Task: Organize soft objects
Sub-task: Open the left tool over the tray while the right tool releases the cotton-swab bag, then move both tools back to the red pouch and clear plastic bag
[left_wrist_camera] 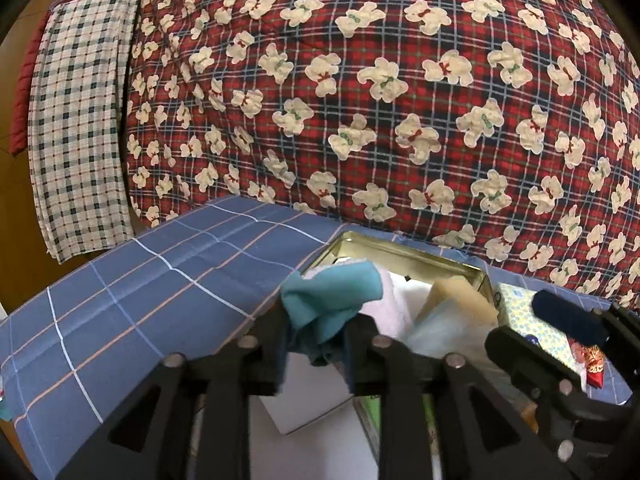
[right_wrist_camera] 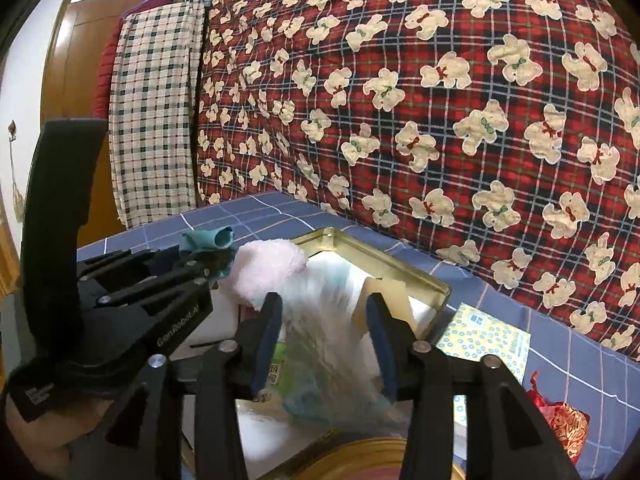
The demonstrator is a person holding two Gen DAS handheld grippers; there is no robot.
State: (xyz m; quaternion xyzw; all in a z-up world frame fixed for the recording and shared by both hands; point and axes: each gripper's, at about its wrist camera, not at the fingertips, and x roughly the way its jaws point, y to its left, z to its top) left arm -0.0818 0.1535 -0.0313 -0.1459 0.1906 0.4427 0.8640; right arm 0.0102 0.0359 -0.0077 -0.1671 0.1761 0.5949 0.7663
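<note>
A teal cloth [left_wrist_camera: 332, 288] is bunched between the fingers of my left gripper [left_wrist_camera: 316, 320], which is shut on it just over the near left corner of an open gold tin [left_wrist_camera: 400, 250]. In the right wrist view the same cloth [right_wrist_camera: 208, 238] sticks up from the left gripper [right_wrist_camera: 212, 258]. A fluffy pink cloth [right_wrist_camera: 272, 268] lies over the tin's [right_wrist_camera: 384, 258] left edge. My right gripper [right_wrist_camera: 326, 336] is open, and a blurred clear plastic bag [right_wrist_camera: 328, 320] hangs between its blue pads [right_wrist_camera: 266, 336]. A cream block [left_wrist_camera: 460, 296] stands inside the tin.
A red plaid quilt with bears [left_wrist_camera: 400, 100] rises behind the blue checked sheet [left_wrist_camera: 140, 300]. A checked cloth [left_wrist_camera: 80, 120] hangs at the left. A yellow patterned packet [right_wrist_camera: 484, 336] and a red-gold pouch [right_wrist_camera: 560, 424] lie right of the tin. A white box [left_wrist_camera: 308, 392] sits below.
</note>
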